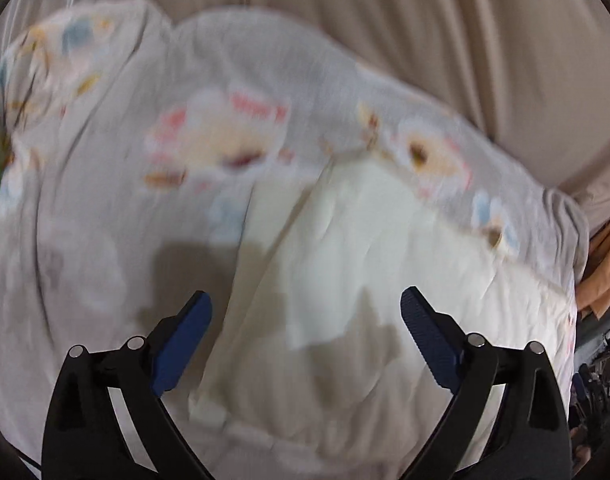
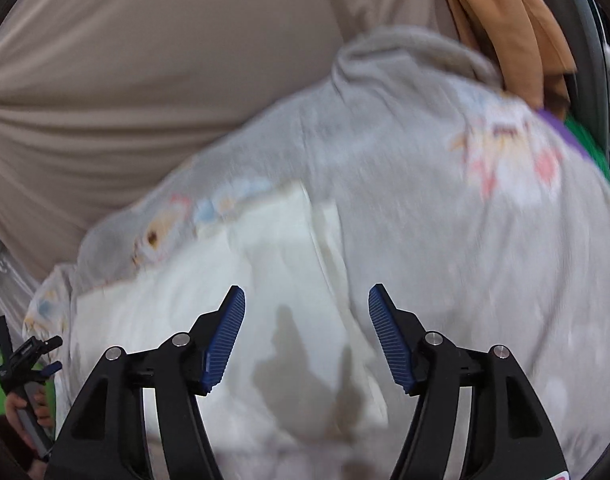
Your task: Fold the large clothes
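Two sets of tongs occupy the bottom of their frames, both with jaws spread wide and nothing between them: the left tongs (image 1: 306, 300) and the right tongs (image 2: 306, 294) hang over the garment without visible contact. Directly beneath them, filling the lower centre of each view, lies the cream lining (image 1: 369, 240) of the large grey printed garment (image 1: 233, 92), turned back so the inside shows. The grey outer cloth with its cartoon prints spreads beyond, toward the middle and upper left of the left view. Behind it, across the top of both frames, is a beige sheet (image 2: 153, 60) in loose ridges, apparently a bed. An orange cloth (image 2: 501, 28) sits at upper right of the right view, touching or just beside the garment's edge. Risks, as judged: both views are smeared by motion, so a grasp made now could take one layer only, or pinch the sheet with the garment. The turned lining may fold unevenly. The orange cloth could be dragged along.
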A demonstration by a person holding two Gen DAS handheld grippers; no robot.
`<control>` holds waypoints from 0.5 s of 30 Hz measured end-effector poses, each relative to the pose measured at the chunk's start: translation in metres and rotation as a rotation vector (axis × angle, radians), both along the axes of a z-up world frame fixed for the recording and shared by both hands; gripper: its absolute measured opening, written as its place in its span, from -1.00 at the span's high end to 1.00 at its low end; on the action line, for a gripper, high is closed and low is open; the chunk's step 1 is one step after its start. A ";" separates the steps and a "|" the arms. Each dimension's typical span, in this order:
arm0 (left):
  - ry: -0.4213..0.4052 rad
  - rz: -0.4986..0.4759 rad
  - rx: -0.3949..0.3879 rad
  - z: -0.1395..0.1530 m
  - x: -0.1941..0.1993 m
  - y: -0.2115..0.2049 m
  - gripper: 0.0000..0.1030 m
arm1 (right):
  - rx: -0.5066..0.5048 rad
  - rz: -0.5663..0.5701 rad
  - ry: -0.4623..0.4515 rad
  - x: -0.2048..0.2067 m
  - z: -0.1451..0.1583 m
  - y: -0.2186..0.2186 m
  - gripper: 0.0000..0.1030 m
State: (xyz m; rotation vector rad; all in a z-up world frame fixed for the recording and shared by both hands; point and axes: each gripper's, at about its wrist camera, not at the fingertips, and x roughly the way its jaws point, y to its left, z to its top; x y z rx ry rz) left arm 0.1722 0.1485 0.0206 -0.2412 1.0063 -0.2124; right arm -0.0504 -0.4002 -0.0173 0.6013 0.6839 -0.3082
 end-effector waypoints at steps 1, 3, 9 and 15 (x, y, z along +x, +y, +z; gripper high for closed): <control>0.038 0.007 -0.002 -0.015 -0.007 0.006 -0.81 | 0.007 0.007 0.031 -0.002 -0.012 0.002 -0.24; 0.101 0.033 -0.016 -0.036 -0.014 0.012 -0.80 | 0.041 0.032 0.091 -0.002 -0.036 0.005 -0.24; 0.144 0.037 -0.012 -0.049 -0.015 0.006 -0.18 | 0.106 0.050 0.132 0.016 -0.062 0.012 0.36; 0.141 -0.059 0.009 -0.009 -0.039 0.016 0.77 | 0.076 0.121 0.059 -0.009 -0.012 0.020 0.84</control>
